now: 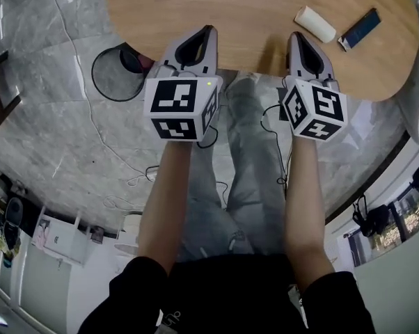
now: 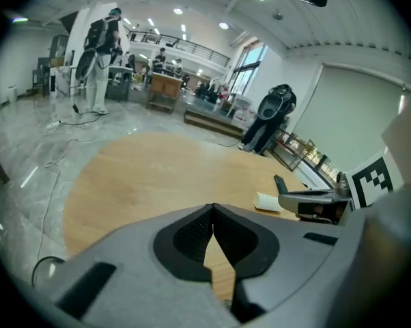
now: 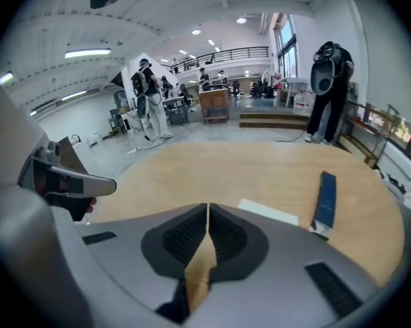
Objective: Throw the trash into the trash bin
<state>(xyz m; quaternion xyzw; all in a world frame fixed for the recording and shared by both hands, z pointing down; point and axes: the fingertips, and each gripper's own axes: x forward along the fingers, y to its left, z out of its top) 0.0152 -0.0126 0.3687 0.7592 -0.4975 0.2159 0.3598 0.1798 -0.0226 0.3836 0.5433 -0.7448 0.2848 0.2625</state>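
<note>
The oval wooden table point(image 1: 251, 12) stands on a grey marble floor point(image 1: 42, 131) crossed by loose cables point(image 1: 91, 127). On the table's right part a white paper roll point(image 1: 315, 24) and a blue packet point(image 1: 359, 28) lie near each other. The black trash bin point(image 1: 101, 92) sits on the floor beside the table's left edge. At the table's near edge, the left gripper point(image 1: 209, 28) and the right gripper point(image 1: 293, 35) each have their jaws pressed together on nothing.

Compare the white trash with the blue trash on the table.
The white piece is plain white; the blue packet is dark with a pale end. In the head view the white piece lies left of the blue packet, slanting oppositely. Both lie on the table.
</note>
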